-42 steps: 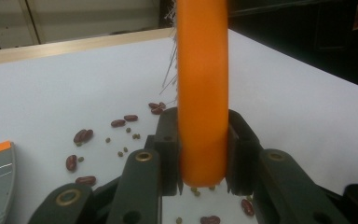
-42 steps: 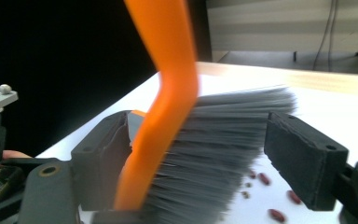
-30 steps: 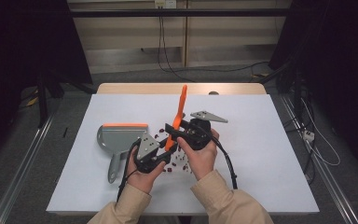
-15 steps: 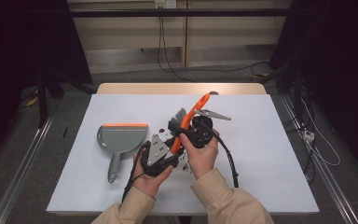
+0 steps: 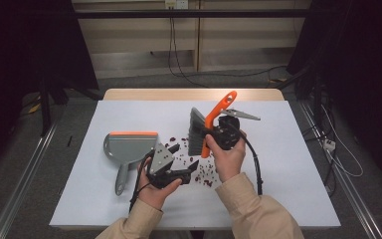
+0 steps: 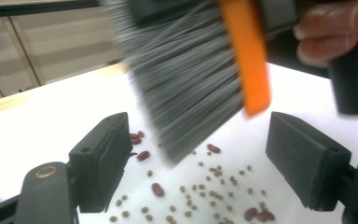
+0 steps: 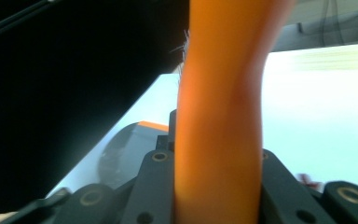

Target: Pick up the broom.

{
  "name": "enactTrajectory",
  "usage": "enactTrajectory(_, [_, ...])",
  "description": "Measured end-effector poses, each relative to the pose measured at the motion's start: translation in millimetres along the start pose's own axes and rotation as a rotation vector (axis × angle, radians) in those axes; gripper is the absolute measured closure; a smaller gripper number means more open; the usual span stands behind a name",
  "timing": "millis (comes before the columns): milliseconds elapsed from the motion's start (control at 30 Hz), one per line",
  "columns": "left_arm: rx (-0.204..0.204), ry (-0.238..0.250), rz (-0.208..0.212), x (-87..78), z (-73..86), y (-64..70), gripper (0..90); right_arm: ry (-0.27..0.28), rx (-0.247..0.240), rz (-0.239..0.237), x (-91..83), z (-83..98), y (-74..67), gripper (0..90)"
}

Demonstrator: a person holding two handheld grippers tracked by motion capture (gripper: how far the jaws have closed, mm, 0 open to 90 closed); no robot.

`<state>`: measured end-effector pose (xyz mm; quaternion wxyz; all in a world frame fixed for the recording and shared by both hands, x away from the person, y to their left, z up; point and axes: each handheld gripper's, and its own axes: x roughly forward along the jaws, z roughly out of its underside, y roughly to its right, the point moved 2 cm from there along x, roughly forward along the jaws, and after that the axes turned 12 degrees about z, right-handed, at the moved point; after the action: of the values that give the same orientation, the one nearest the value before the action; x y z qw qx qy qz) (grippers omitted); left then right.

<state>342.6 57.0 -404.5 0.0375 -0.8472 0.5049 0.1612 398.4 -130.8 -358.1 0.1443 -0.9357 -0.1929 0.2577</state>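
White table (image 5: pixel 288 199) seen from above, with two forearms in tan sleeves reaching in from the near edge, each hand carrying a two-jaw gripper.

Right gripper (image 5: pixel 214 137) held above the middle of the table, clamped tight on the orange handle of a hand brush (image 5: pixel 220 110). Jaws just closed onto it. Handle slanting up and to the far right; grey bristles (image 5: pixel 197 132) hanging left of the handle, pointing down toward the near side. In the right gripper view, orange handle (image 7: pixel 221 116) standing straight up between the two black jaws, pressed on both sides.

Left gripper (image 5: pixel 181 160) lower and to the near left of the brush, jaws spread apart with nothing gripped, just opened. In the left gripper view, both black jaws wide, brush bristles (image 6: pixel 186 79) blurred and hanging above the gap between them, clear of both pads, with the orange handle end (image 6: pixel 247 60) beside them.

Scattered beans (image 5: pixel 199 172), dark red and small greenish ones, lying on the table under and around the left gripper, shown closer in the left gripper view (image 6: pixel 205 186).

Grey dustpan (image 5: pixel 127 149) with an orange strip along its far edge, flat on the table to the left, near the left gripper, handle pointing toward the near side.
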Motion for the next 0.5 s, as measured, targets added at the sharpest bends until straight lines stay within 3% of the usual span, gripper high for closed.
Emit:
enactTrajectory(33, [0.000,0.000,0.000,0.0,0.0,0.0,19.7,0.000,0.000,0.000,0.0,0.0,0.0,80.8])
enactTrajectory(67, [0.000,-0.001,-0.004,-1.1,0.1,-1.7,19.4,-0.018,-0.045,0.027,-3.6,-2.8,7.6,80.8])
enactTrajectory(167, [0.000,-0.005,-0.006,-5.0,-0.2,-6.2,18.1,-0.047,-0.104,0.058,-9.0,-5.1,18.3,80.8])
enactTrajectory(233, [0.003,-0.007,-0.006,-6.4,-0.5,-7.4,17.0,-0.056,-0.104,0.059,-10.5,-5.5,22.0,80.8])
enactTrajectory(333, [-0.014,0.005,-0.007,-12.7,-2.2,-13.1,15.0,-0.092,-0.124,0.089,-20.8,-7.4,42.5,80.8])
enactTrajectory(367, [-0.014,0.005,-0.007,-12.7,-2.2,-13.1,14.1,-0.092,-0.124,0.089,-20.8,-7.4,42.5,80.8])
enactTrajectory(500, [-0.023,0.012,-0.017,-20.4,-3.5,-20.3,11.6,-0.151,-0.152,0.131,-30.0,-5.1,65.5,80.8])
